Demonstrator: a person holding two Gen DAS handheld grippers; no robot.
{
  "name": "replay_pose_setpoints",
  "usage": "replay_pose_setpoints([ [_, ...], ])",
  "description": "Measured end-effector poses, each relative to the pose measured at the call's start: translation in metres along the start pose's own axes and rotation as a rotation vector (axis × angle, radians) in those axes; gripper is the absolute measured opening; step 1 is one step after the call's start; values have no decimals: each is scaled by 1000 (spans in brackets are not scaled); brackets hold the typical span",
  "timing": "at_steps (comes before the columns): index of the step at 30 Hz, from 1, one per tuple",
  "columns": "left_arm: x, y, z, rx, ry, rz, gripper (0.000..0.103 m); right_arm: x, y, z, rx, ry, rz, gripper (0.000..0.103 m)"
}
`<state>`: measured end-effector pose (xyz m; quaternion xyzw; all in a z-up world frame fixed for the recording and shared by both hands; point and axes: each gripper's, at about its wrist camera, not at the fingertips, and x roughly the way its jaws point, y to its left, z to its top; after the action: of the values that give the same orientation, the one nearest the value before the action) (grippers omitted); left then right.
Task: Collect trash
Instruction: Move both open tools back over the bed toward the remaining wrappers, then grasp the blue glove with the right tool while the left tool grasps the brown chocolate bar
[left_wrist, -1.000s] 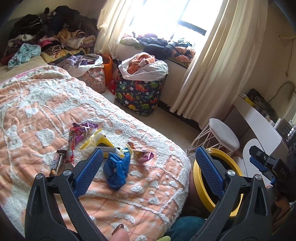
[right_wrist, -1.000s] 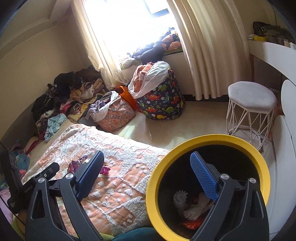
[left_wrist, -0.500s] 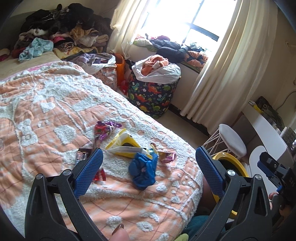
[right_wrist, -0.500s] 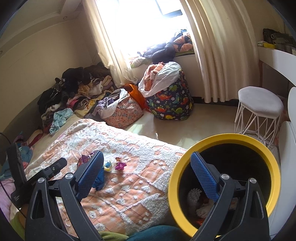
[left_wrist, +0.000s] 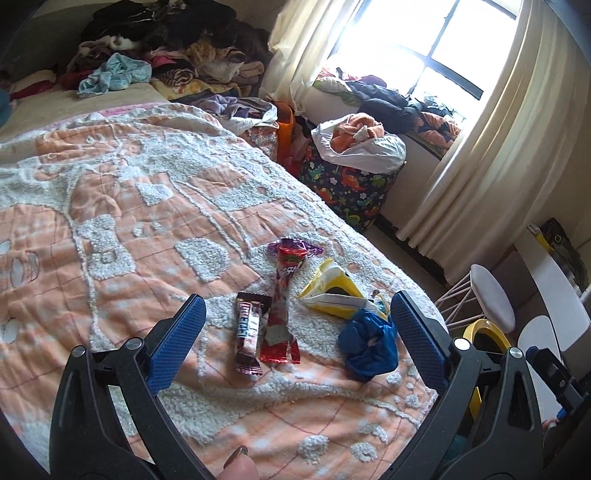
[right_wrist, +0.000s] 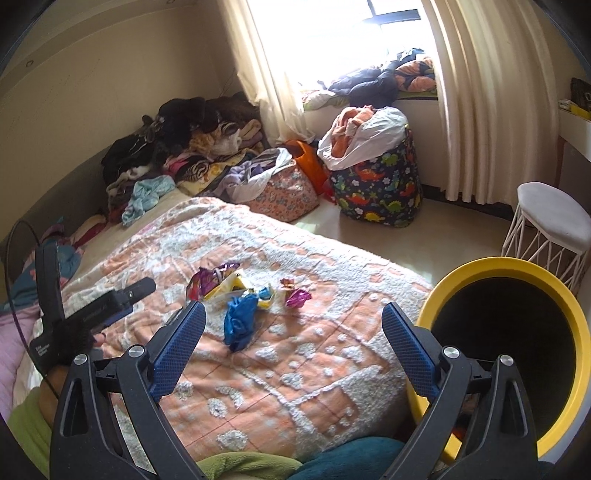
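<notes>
Two grippers: left gripper (left_wrist: 295, 336) and right gripper (right_wrist: 293, 341), both with jaws spread wide, holding nothing
Trash: clustered on the bed (left_wrist: 122, 206) near its foot corner
Wrappers: brown bar (left_wrist: 248, 334) and red wrapper (left_wrist: 282, 314) side by side, between the left fingers in the left view
Yellow packet (left_wrist: 332, 291): beside the red wrapper
Blue bag (left_wrist: 369, 345): crumpled, touching the packet
Purple wrapper (right_wrist: 297, 297): just apart from the pile
Bin (right_wrist: 576, 321): yellow-rimmed, beside the bed, at the right finger

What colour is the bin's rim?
Yellow, around a black inside; the bin shows best in the right wrist view.
</notes>
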<state>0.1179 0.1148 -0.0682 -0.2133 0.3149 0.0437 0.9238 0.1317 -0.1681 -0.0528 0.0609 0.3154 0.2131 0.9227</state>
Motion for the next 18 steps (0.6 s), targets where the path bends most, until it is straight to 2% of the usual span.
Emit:
replay_pose_setpoints([
  [10, 12, 22, -6, 3, 75, 30, 92, 35, 26, -3, -36, 66, 22, 93],
  [12, 15, 22, -9, 21, 89, 29, 86, 45, 29, -6, -33, 91, 20, 93],
  [18, 31, 27, -19, 20, 164, 10, 57, 69, 34, -12, -21, 147, 40, 93],
])
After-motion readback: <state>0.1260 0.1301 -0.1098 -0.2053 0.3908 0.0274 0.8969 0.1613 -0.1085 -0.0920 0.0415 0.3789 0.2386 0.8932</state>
